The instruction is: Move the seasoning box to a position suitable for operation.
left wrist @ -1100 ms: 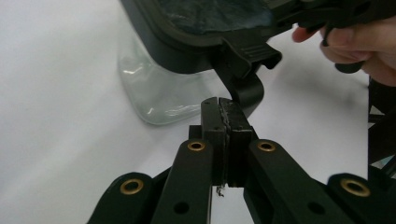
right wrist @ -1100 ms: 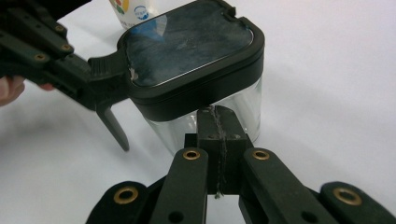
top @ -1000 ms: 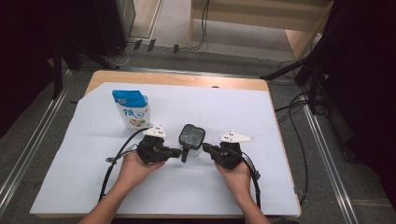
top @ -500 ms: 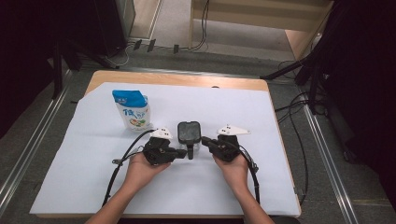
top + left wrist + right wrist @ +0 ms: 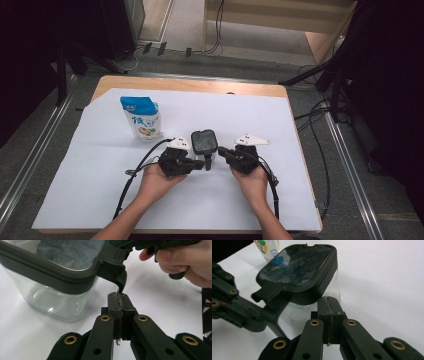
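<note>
A clear glass container point(image 5: 204, 141) with a dark lid stands on the white sheet between my two grippers. My left gripper point(image 5: 206, 162) is shut with nothing between its fingers. In the left gripper view its tips point(image 5: 119, 296) sit just under the lid's hanging clasp point(image 5: 115, 270), beside the glass wall point(image 5: 57, 302). My right gripper point(image 5: 222, 151) is also shut and empty. In the right gripper view its tips point(image 5: 329, 302) are close against the container's side below the lid point(image 5: 299, 265). The clasp point(image 5: 270, 293) points toward the left gripper point(image 5: 234, 307).
A blue and white pouch point(image 5: 141, 118) stands upright on the sheet, behind and left of the container. The white sheet point(image 5: 300, 200) covers a wooden table, with black cables trailing from both grippers toward the near edge. Metal rails run along both sides.
The container stood slightly skewed and nearer a second ago; now it stands square a little farther back. Both hands have hardly moved.
</note>
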{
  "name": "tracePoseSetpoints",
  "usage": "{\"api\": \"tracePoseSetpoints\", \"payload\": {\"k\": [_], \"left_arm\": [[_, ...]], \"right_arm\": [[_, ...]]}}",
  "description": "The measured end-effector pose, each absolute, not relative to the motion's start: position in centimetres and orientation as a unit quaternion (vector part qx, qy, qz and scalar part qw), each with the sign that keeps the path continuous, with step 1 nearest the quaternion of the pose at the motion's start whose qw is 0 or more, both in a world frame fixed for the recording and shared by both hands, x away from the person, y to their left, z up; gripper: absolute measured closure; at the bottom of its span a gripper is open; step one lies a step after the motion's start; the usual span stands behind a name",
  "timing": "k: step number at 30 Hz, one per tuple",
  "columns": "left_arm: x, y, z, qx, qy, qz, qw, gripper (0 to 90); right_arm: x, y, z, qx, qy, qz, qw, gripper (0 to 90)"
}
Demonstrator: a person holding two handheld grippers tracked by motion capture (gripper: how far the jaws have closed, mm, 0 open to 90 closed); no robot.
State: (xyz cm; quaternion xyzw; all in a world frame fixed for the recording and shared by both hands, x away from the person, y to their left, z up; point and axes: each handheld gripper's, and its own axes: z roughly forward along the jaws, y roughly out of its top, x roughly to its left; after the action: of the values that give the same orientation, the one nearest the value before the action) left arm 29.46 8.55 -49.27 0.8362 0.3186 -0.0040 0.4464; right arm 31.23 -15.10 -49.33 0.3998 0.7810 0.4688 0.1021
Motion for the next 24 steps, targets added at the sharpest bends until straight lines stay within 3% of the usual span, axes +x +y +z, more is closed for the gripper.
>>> {"api": "tracePoseSetpoints", "payload": {"k": [6, 24], "left_arm": [[29.6, 8.3, -49.3, 0.838, 0.314, -0.014, 0.446, 90.0], [29.7, 13.4, -47.6, 0.834, 0.333, -0.019, 0.439, 85.6]], "right_arm": [[30.5, -15.5, -49.2, 0.399, 0.782, 0.469, 0.097, 90.0], [26.9, -13.9, -48.3, 0.357, 0.8, 0.479, 0.058, 90.0]]}}
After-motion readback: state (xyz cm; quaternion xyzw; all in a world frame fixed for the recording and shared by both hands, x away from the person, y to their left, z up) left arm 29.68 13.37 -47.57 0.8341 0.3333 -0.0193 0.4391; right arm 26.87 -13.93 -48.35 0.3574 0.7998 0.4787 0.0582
